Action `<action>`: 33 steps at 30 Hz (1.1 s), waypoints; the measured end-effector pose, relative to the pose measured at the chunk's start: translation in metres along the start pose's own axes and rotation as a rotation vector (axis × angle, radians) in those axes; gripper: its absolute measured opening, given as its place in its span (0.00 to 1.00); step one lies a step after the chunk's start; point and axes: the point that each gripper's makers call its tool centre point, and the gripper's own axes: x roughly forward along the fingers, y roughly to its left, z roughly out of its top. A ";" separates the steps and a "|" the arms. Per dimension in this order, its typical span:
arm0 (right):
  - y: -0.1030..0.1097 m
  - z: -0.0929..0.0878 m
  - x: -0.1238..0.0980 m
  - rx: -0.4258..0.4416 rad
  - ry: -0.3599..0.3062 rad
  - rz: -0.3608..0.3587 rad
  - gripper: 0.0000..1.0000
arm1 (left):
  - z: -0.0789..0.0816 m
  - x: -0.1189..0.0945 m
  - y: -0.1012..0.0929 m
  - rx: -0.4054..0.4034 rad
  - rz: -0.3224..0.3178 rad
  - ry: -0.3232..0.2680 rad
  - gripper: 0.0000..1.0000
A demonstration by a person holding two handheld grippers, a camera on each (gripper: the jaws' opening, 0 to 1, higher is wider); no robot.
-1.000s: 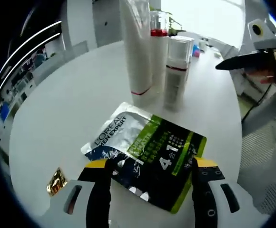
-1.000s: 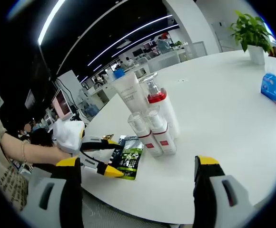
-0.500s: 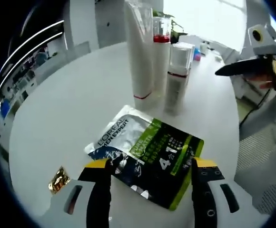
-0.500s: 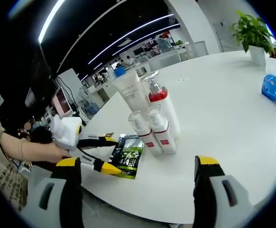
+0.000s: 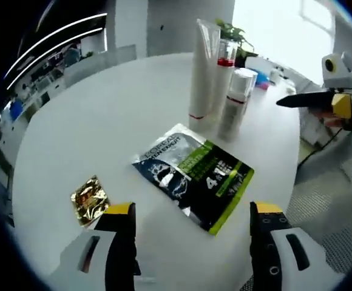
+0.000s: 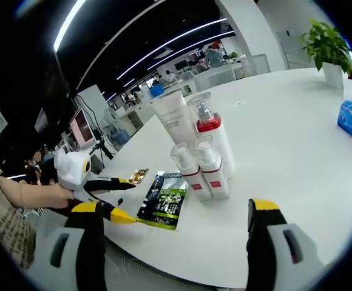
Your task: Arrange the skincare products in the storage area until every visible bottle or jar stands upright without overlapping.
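Standing in a tight bunch on the white desk (image 6: 297, 182) are four upright things: a tall tube (image 6: 175, 121), a pump bottle (image 6: 215, 142) with a red collar, and two small bottles (image 6: 191, 171) with clear caps and red bands. They stand close together, and I cannot tell if they touch. None of them lies on another.

A flat dark and green packet (image 5: 194, 176) lies on the desk between the bunch and the near edge. A small gold wrapper (image 5: 90, 197) lies well apart from it, also close to the near edge.

The bottles look done, I think. The packet is the only skincare thing lying flat, so the step in hand seems to be dealing with it. It is thin and floppy, so the next move may call for sliding a jaw under one edge and lifting it slowly. It may not stand up by itself, so it could be leaned on the bunch or just kept clear of it.

The left hand-held gripper (image 5: 191, 218) hangs over the near edge, near the packet, jaws spread wide and holding nothing. In the right gripper view a hand (image 6: 54, 194) grips it from the left. The right hand-held gripper (image 6: 176, 212) is spread wide too, off the desk edge, and holds nothing.
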 end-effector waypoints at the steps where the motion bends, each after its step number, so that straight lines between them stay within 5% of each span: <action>1: 0.001 0.001 0.001 -0.002 0.001 0.004 0.99 | -0.001 -0.005 0.001 -0.031 0.005 -0.012 0.75; 19: 0.020 -0.004 0.011 -0.043 0.046 0.070 0.99 | -0.025 -0.091 0.040 -0.242 0.157 -0.125 0.90; 33: 0.025 -0.001 0.000 -0.054 0.038 0.073 0.99 | -0.036 -0.132 0.044 -0.276 0.191 -0.157 0.97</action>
